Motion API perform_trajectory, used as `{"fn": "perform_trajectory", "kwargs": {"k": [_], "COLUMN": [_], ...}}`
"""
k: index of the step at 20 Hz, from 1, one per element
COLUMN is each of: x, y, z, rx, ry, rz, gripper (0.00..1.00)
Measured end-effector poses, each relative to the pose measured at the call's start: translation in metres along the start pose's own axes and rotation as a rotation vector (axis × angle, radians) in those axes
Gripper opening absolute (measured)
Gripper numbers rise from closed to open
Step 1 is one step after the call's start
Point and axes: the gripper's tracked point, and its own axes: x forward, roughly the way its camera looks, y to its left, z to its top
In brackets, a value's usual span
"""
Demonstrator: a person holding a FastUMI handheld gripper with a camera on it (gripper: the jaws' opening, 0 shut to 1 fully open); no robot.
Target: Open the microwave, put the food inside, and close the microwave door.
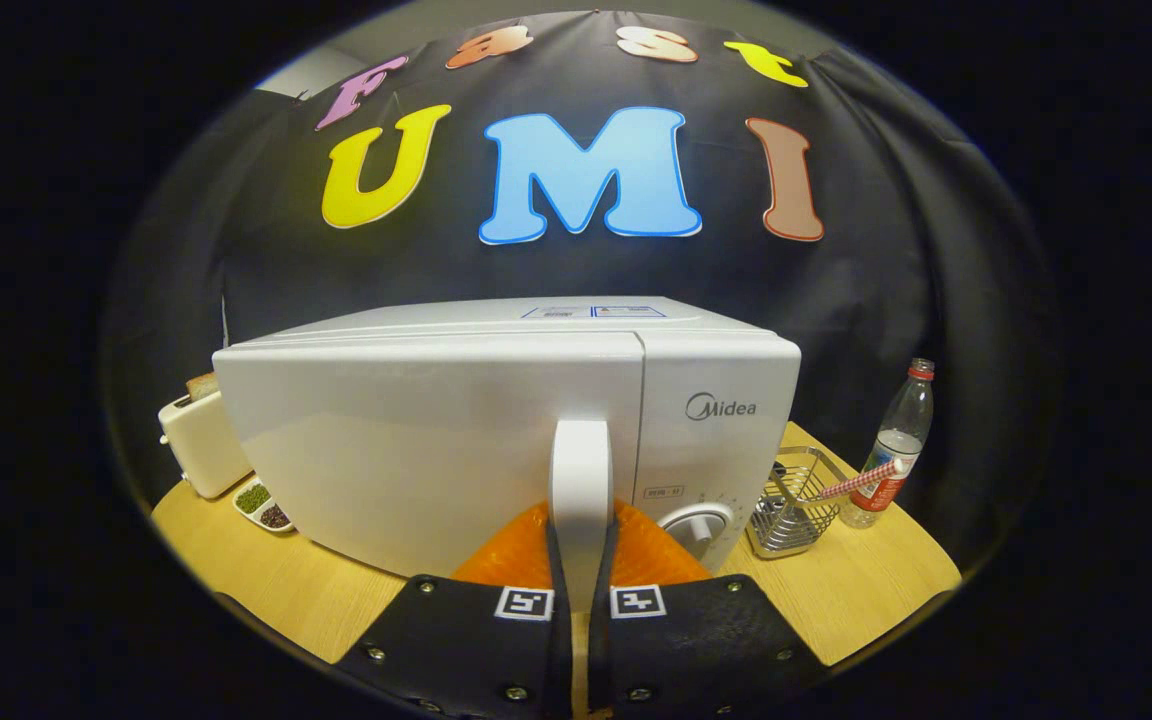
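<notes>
Fingers of the hand-held gripper were clamped from both sides on the white vertical door handle of the glossy white box-shaped microwave, the handle rising upright from between them. The microwave stood on the light wooden round table, and its door looked slightly ajar, with a narrow seam beside the control panel. A white round knob sat low on that panel, just beside the fingers. Something orange with a dimpled texture showed directly behind the fingers, at the base of the door; what it was could not be told.

Left of the microwave stood a cream-coloured toaster with a slice of bread poking out of its top, and near it lay a small white divided dish of green and dark grains. To the right sat a silver wire basket, and just beyond it a clear plastic bottle with a red cap stood upright.
</notes>
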Motion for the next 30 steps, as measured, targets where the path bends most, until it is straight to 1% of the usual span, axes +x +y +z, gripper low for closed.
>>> {"fn": "perform_trajectory", "kwargs": {"k": [3, 5, 6, 8, 12, 14, 17, 18, 22, 30], "x": [0.0, -0.002, -0.009, -0.033, -0.051, -0.063, -0.082, -0.088, -0.113, -0.167], "y": [-0.001, -0.001, 0.003, 0.008, 0.014, 0.019, 0.029, 0.033, 0.05, 0.091], "z": [0.0, 0.0, -0.004, -0.006, -0.017, -0.02, -0.025, -0.029, -0.037, -0.054], "rx": [-0.014, 0.009, 0.027, -0.056, -0.011, -0.02, -0.001, 0.002, -0.004, -0.057], "ry": [0.011, 0.029, 0.031, -0.008, 0.03, 0.034, 0.041, 0.049, 0.076, 0.093], "rz": [-0.01, -0.017, -0.019, -0.02, -0.053, -0.054, -0.039, -0.033, -0.002, 0.029], "gripper": [0.06, 0.07, 0.07, 0.06, 0.06, 0.06, 0.07, 0.12, 0.23, 0.24]}}
